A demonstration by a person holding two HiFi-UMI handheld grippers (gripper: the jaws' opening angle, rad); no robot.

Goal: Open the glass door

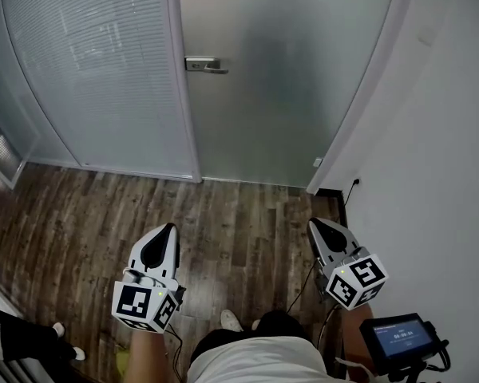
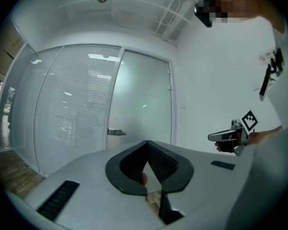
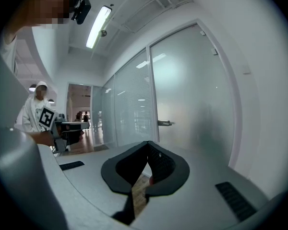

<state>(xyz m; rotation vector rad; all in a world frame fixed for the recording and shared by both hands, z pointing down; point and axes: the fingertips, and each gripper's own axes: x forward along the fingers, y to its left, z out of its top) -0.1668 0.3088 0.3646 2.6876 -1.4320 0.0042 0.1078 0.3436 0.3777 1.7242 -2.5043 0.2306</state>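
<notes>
— Glass door (image 1: 287, 78): where is it?
— Straight ahead in the head view. It is frosted and closed in its frame, with the white wall (image 1: 455, 134) on its right and a finely lined glass panel (image 1: 96, 70) on its left.
— And its handle (image 1: 206, 65)?
— It's a metal lever at the door's left edge, lying level, with nothing touching it.
— The grippers?
— Both hang low over the wooden floor (image 1: 80, 214), well apart from the door and pointing toward it. The left gripper (image 1: 168, 231) has its jaws pressed together with nothing between them. The right gripper (image 1: 314, 225) is the same, tips meeting and empty.
— Anything else close by?
— A small device (image 1: 399, 335) with a lit screen, at the person's right side, just beside the right gripper's marker cube.
</notes>
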